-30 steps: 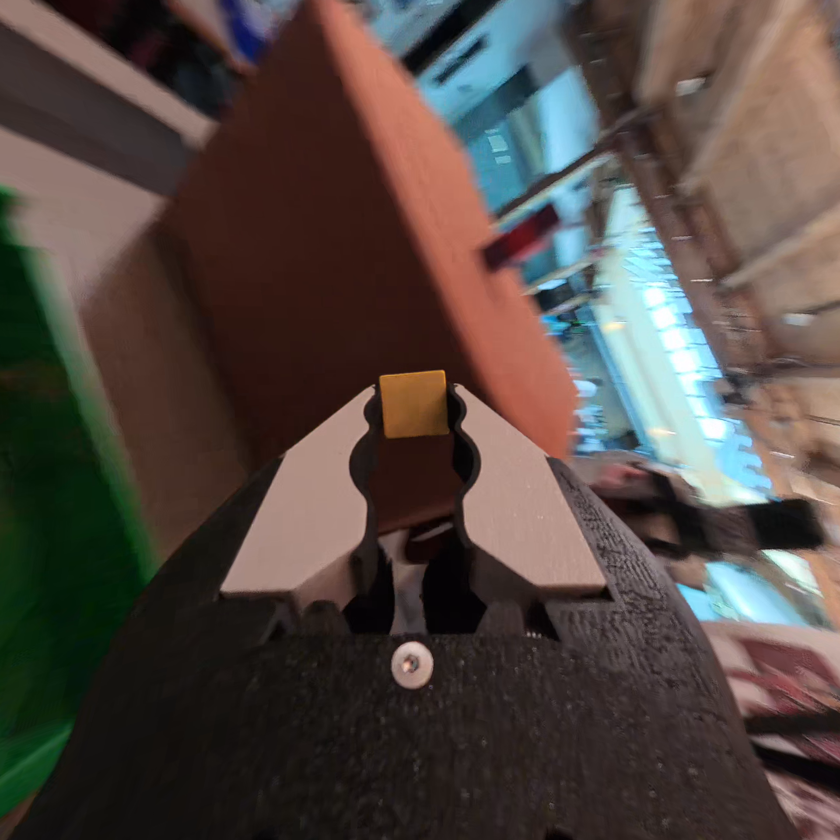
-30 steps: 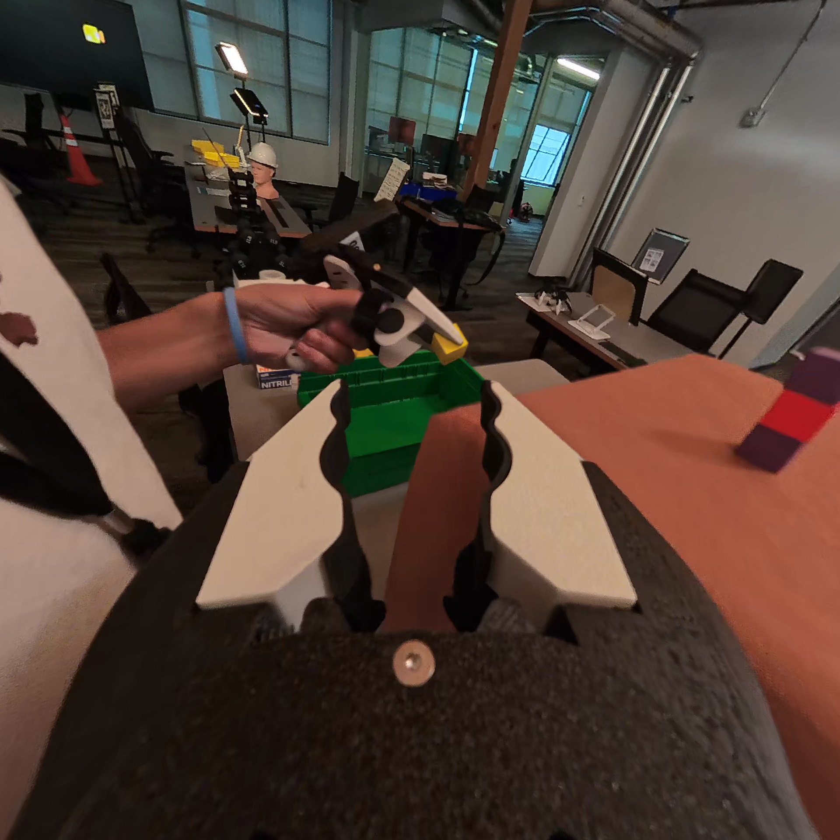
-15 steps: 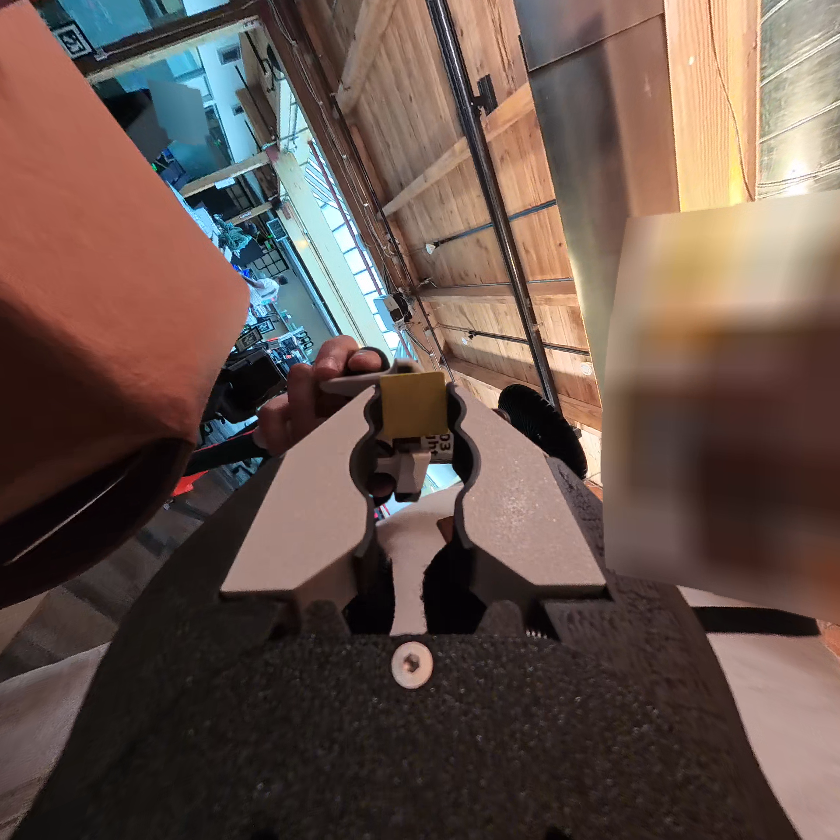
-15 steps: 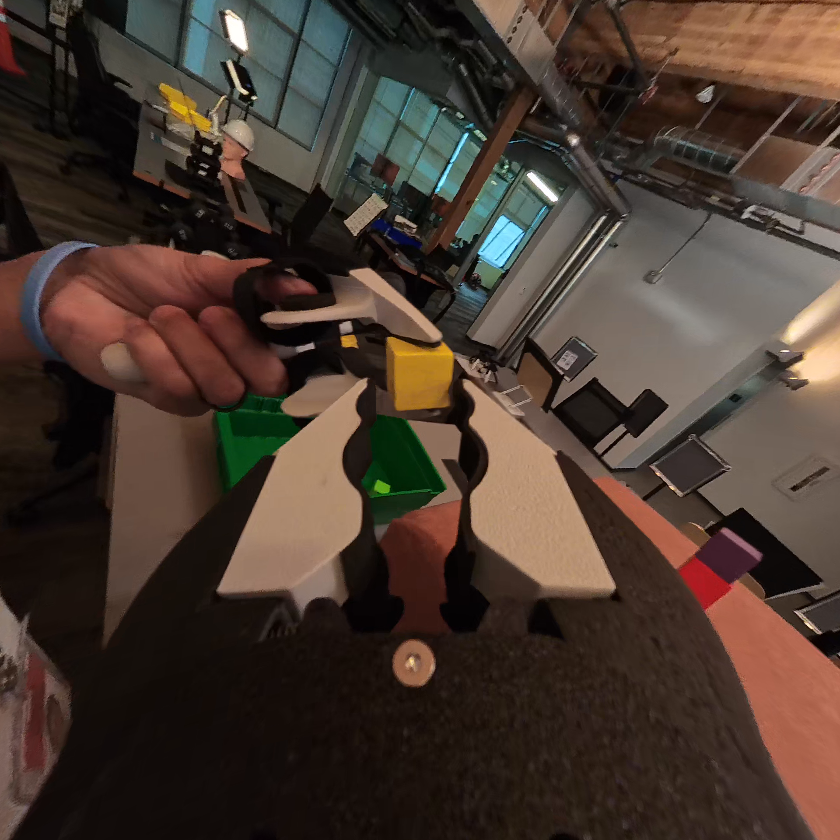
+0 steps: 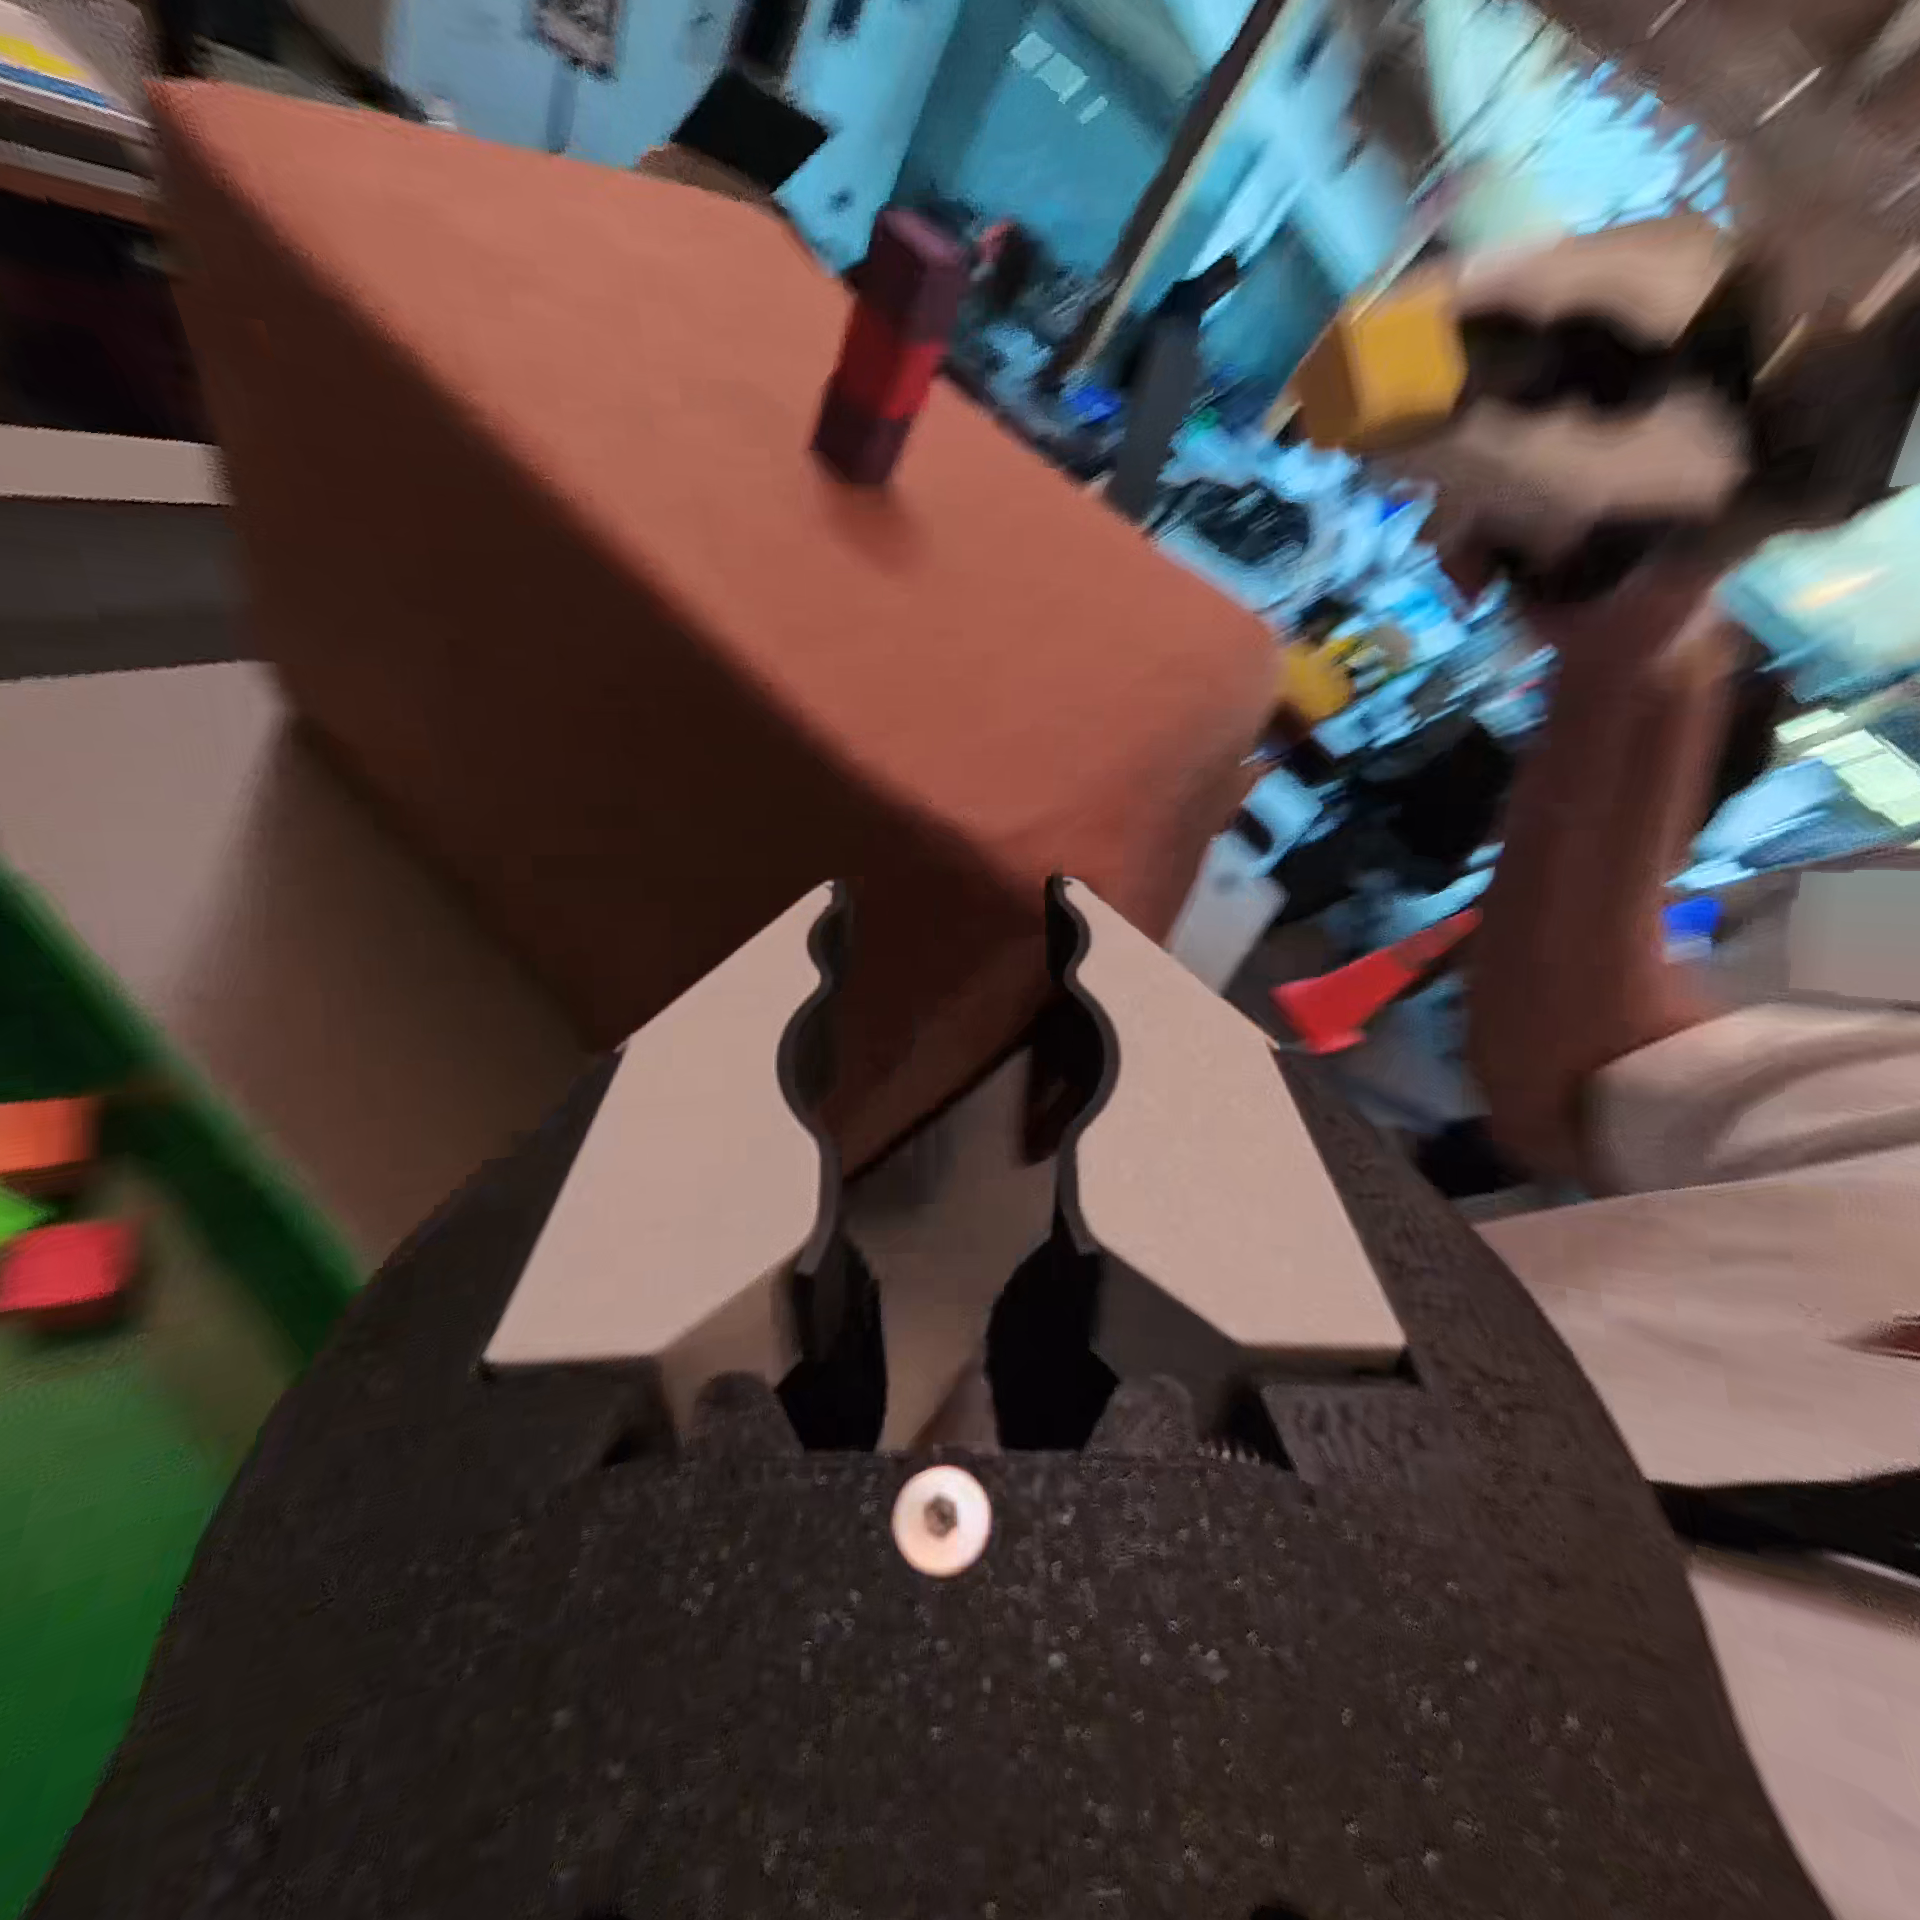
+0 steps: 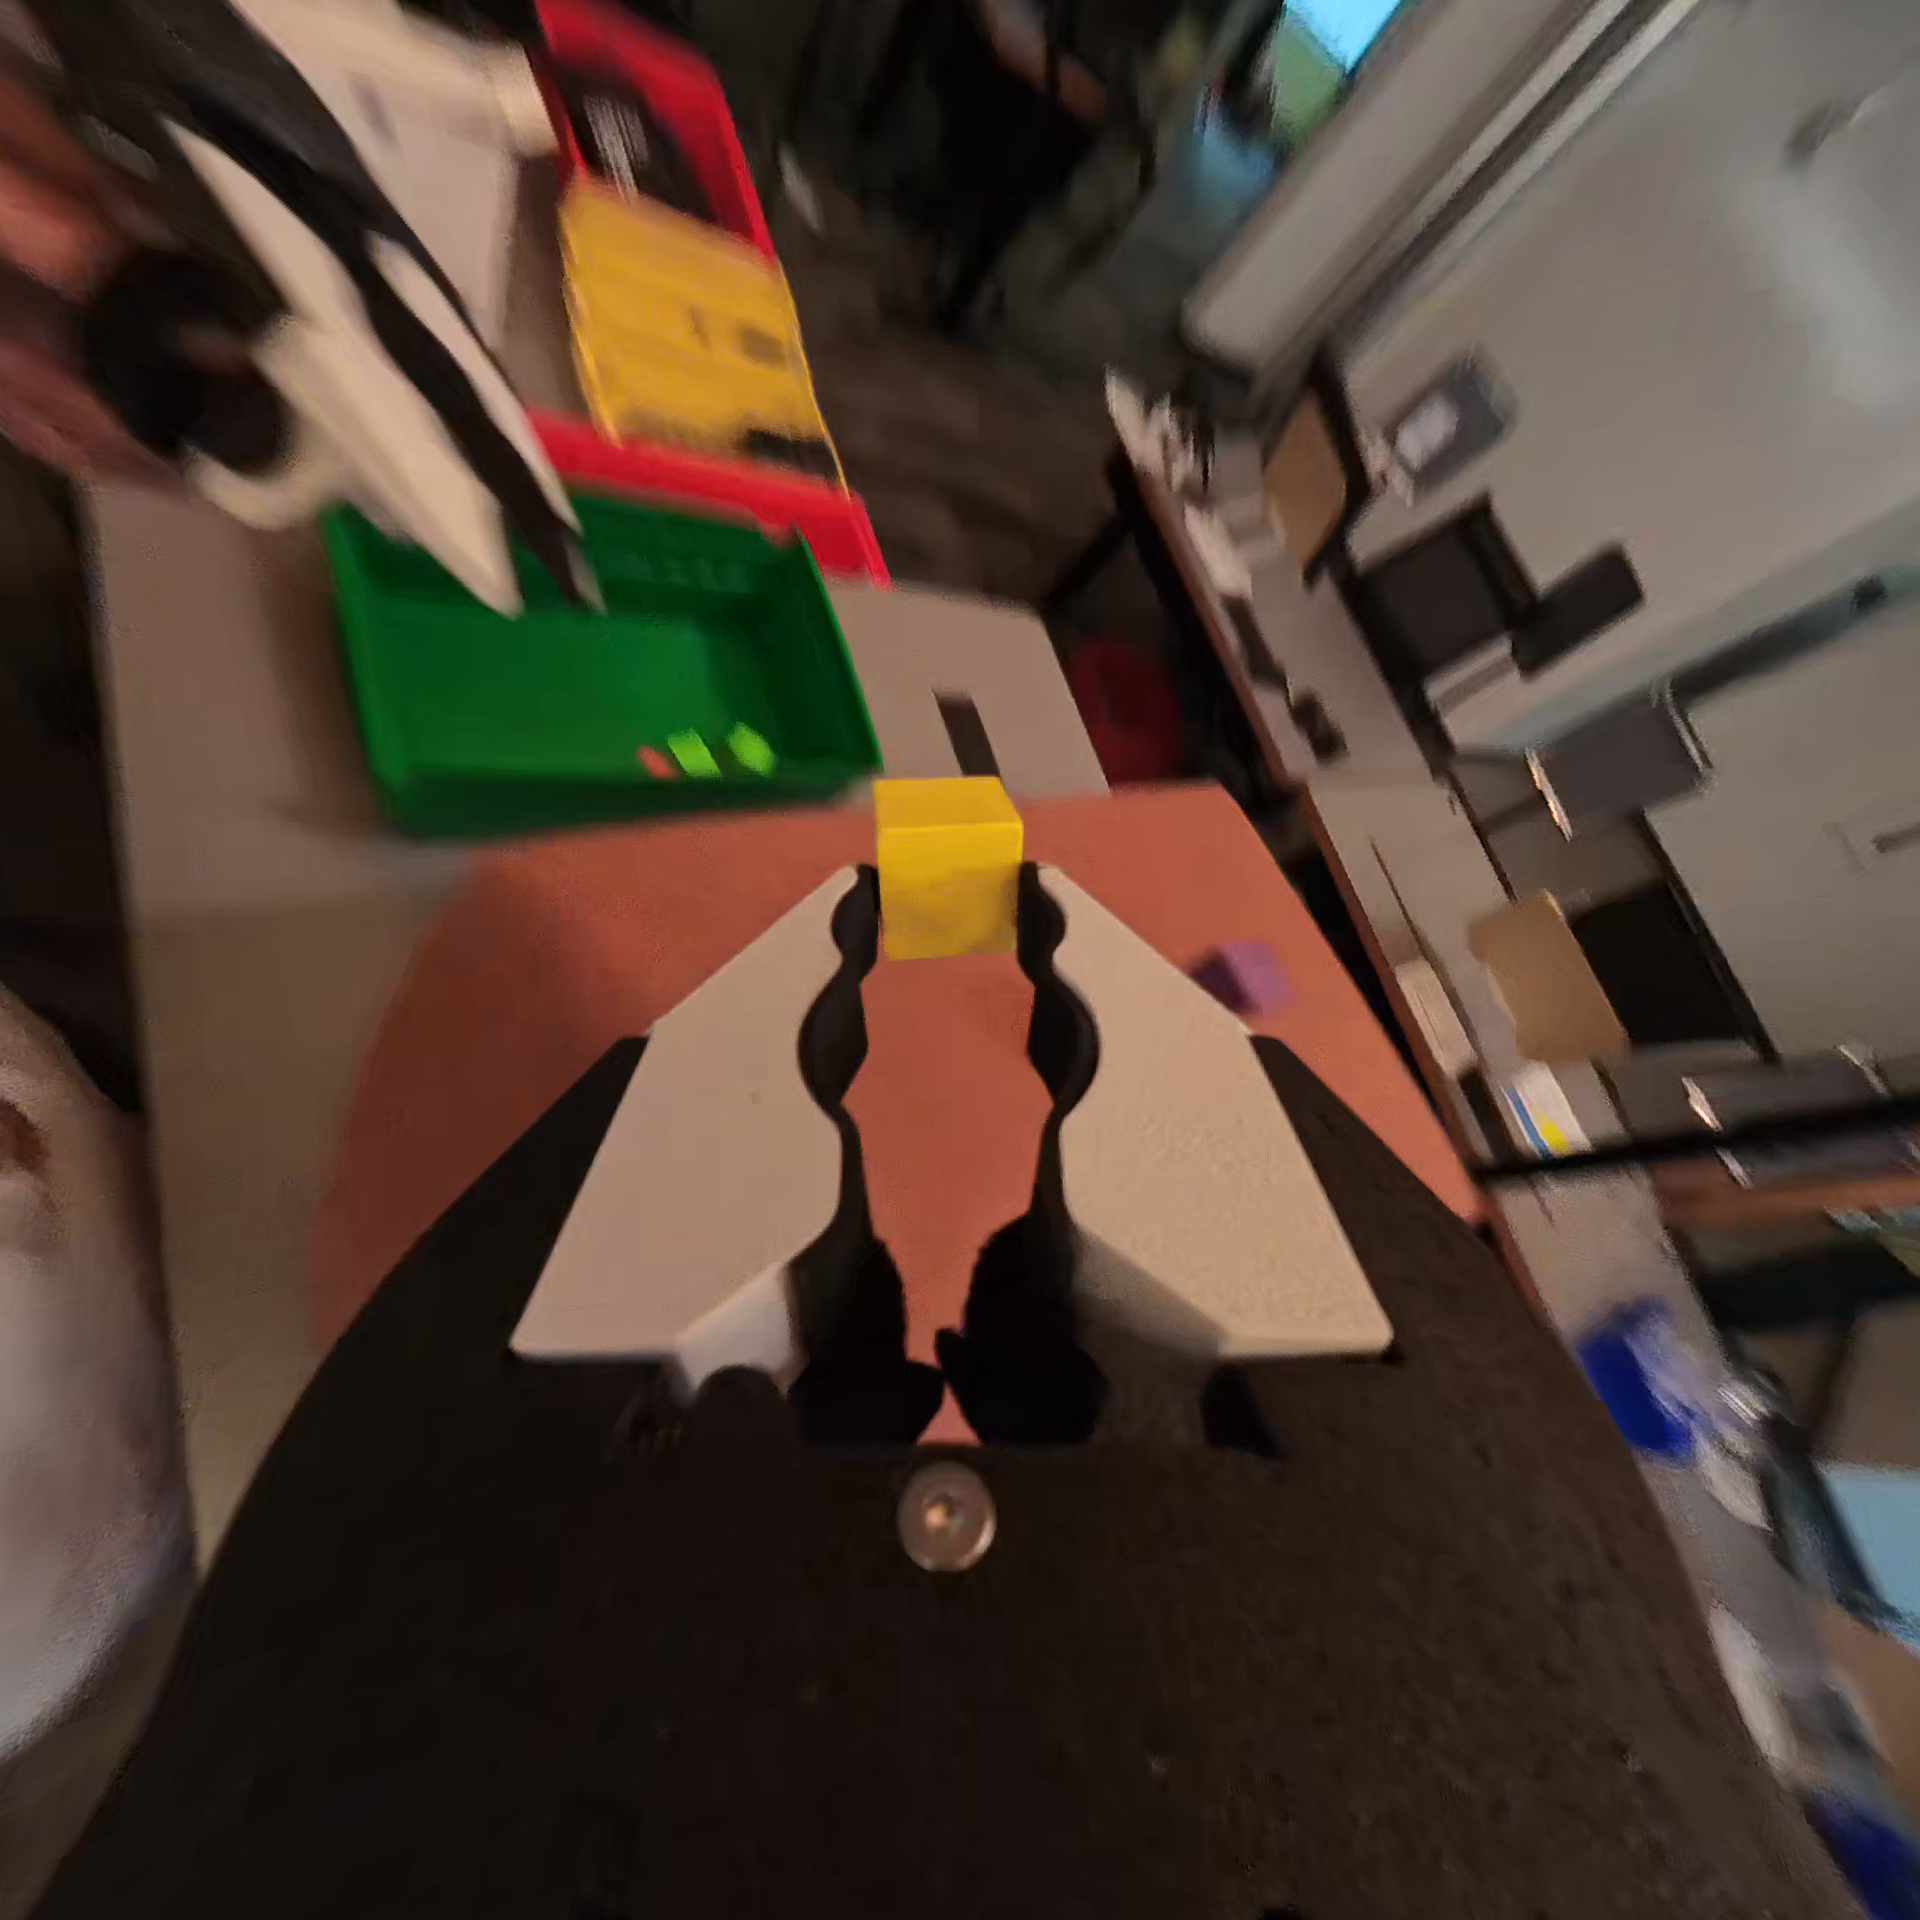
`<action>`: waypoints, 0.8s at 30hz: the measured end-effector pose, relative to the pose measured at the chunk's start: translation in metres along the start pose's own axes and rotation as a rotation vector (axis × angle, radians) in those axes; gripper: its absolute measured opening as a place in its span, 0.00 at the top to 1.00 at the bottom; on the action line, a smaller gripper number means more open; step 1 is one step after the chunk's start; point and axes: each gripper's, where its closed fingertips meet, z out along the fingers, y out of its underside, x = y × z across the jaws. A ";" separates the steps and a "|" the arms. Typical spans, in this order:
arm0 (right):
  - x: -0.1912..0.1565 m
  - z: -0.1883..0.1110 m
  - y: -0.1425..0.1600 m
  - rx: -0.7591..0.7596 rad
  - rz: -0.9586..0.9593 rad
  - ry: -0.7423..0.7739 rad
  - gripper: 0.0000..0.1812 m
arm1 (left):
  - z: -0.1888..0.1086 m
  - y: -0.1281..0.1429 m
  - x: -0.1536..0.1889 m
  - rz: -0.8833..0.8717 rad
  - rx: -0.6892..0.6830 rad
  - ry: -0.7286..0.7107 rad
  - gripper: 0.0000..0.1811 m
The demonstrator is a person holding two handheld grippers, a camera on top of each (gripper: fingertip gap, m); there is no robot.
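Blurred workshop clutter fills the background of the left wrist view, behind a brown-covered table (image 5: 582, 582). On it stands a small stack (image 5: 891, 348) of purple and red blocks. Left tongs (image 5: 945, 899) are parted with nothing between them, low by the table's near corner. A green bin (image 5: 156, 1195) at left holds red and orange pieces. Right tongs (image 5: 1455, 364) show far off, gripping a yellow cube (image 5: 1377, 369).

Right wrist view: right tongs (image 6: 948, 883) pinch the cube (image 6: 945, 883) above the table (image 6: 644, 914). Beyond, the bin (image 6: 582, 675) holds green and red pieces; left tongs (image 6: 545, 582) hang over it. A purple block (image 6: 1242, 977) sits right.
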 end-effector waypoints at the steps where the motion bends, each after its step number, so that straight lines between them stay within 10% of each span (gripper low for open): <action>1: 0.023 -0.001 0.008 -0.106 -0.036 -0.014 0.85 | -0.002 0.005 -0.009 0.068 -0.037 -0.071 0.79; 10: 0.101 0.043 0.066 -0.775 -0.106 -0.463 0.86 | 0.000 0.028 -0.003 0.079 -0.082 -0.068 0.79; 24: 0.104 0.073 0.076 -0.888 -0.160 -0.592 0.85 | -0.034 0.042 -0.024 0.029 -0.057 -0.158 0.79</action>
